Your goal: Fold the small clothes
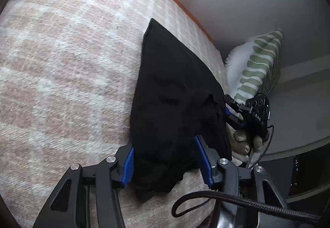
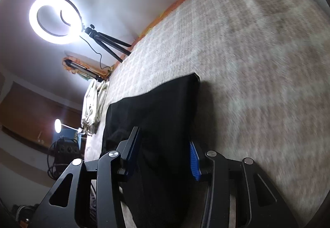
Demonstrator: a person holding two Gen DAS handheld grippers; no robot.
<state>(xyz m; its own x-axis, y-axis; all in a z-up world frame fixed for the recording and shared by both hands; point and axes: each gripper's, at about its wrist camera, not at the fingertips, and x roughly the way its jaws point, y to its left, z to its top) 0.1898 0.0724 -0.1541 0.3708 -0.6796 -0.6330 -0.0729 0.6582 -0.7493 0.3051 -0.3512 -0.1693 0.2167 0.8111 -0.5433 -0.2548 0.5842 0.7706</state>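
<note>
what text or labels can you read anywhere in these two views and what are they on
"DAS": white letters on the black body of the right gripper, seen in the left wrist view beside the black garment.
No other text is readable in that view.
Right wrist view: nothing readable; the ring light and blanket bear no visible lettering.

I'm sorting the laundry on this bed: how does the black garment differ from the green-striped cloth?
The black garment is plain and dark; the green-striped cloth is white with green bars. The black garment lies spread on the checked blanket between the left gripper's open jaws; the green-striped cloth stands bunched up beyond the blanket's edge, out of either gripper's grasp. Both are soft fabric.
</note>
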